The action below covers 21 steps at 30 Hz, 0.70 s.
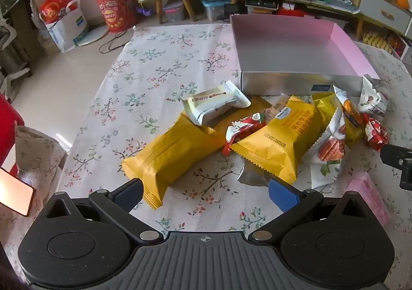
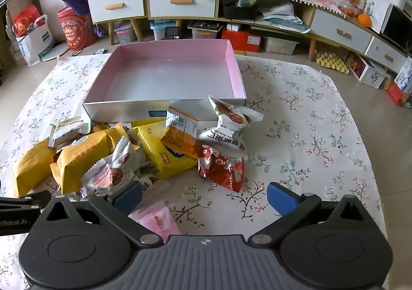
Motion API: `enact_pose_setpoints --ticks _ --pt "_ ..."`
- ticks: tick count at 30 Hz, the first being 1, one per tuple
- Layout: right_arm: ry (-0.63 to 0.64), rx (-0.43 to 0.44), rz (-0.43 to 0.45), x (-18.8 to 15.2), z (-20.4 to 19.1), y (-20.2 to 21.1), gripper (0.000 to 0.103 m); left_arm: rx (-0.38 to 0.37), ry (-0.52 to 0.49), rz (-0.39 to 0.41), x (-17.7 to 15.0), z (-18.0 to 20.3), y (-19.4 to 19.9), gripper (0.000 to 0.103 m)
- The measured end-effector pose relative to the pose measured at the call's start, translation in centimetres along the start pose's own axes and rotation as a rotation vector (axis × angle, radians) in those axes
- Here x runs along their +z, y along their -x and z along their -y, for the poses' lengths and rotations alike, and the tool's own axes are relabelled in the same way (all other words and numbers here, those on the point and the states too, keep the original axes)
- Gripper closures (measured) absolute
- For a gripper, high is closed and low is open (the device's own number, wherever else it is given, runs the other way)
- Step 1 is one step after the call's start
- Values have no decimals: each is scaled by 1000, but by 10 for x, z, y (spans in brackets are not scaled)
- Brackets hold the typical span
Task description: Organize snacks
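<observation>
A: Snacks lie heaped on the flowered cloth, touching the near wall of the pink box, which holds nothing.

B: Grippers?

A: We find the left gripper and right gripper both spread wide, holding nothing, above the heap.

B: Step?

A: We judge sorting not yet begun. Next: close on one packet, perhaps the yellow packet, and lift it into the box.
</observation>
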State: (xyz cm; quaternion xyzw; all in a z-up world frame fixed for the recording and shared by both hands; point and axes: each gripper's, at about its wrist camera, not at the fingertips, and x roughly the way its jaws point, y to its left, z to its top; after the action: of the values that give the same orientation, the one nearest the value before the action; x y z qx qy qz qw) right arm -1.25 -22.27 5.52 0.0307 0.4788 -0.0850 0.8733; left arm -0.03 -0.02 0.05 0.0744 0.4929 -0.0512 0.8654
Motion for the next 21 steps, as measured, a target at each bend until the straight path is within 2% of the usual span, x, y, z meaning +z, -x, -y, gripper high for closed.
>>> enact_pose_setpoints --ticks 5,10,21 --pt "13 -23 9 -1 0 2 16 -3 -14 4 0 -2 -1 0" --pt "3 -1 11 0 0 3 16 25 -4 10 1 1 2 0" --pt "11 11 1 2 -2 2 16 34 6 20 4 -1 2 0"
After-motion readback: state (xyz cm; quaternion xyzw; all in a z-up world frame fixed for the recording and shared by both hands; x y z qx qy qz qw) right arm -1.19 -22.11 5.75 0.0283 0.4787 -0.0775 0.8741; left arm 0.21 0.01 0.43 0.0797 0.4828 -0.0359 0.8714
